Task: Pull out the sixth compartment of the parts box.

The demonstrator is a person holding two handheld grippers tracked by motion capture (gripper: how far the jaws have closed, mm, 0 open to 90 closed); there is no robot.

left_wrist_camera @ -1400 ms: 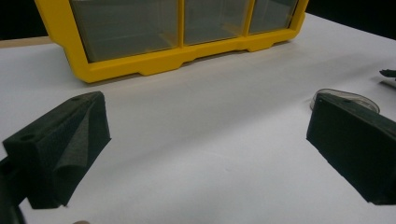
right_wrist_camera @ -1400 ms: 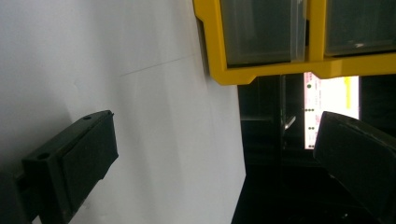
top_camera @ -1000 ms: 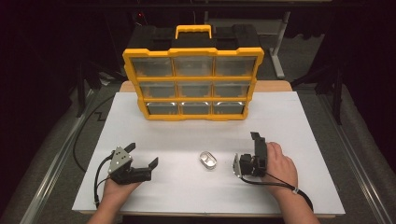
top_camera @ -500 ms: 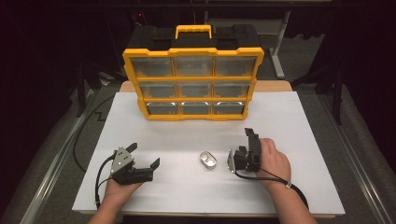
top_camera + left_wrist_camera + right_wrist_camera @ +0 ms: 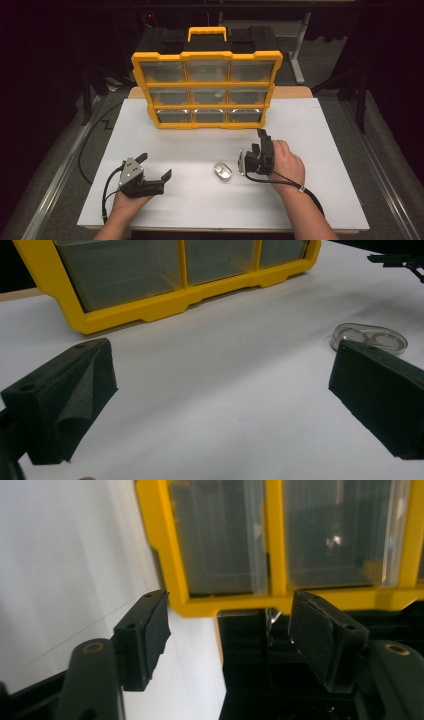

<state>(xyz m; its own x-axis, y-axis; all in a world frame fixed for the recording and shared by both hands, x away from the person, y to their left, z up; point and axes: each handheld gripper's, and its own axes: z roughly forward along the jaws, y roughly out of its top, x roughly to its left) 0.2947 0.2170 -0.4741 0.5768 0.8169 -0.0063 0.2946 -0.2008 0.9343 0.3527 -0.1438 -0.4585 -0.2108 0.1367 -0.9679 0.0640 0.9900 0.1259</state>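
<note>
Nearest the camera, the left claw (image 5: 157, 176) rests low on the white bench (image 5: 320, 150), jaws spread wide with nothing between them, aimed toward the middle of the sheet. Over on the other side the right claw (image 5: 245, 161) is turned on its side in the hand, and its jaws have just been closing in; they're part open now, and from its own gripper view nothing sits between the pads (image 5: 150, 630). Now the thing that matters: the small clear case (image 5: 223, 171), lying flat on the bench between the two claws. It's just beside the right claw, to that claw's left in the high view and a touch nearer the person, while the left claw is well apart from it. So the right hand is plainly the nearer one. The case is an oval, and its long axis runs on a slant, from upper left to lower right in the high view; which end is front I can't tell. From the left gripper view the case (image 5: 370, 336) peeks out just past the right-hand jaw, two round wells showing. My read: the right claw needs to swing its jaws down and across that short width. Farthest back, the yellow organizer (image 5: 207, 90) stands tilted upright, drawers facing us.
</note>
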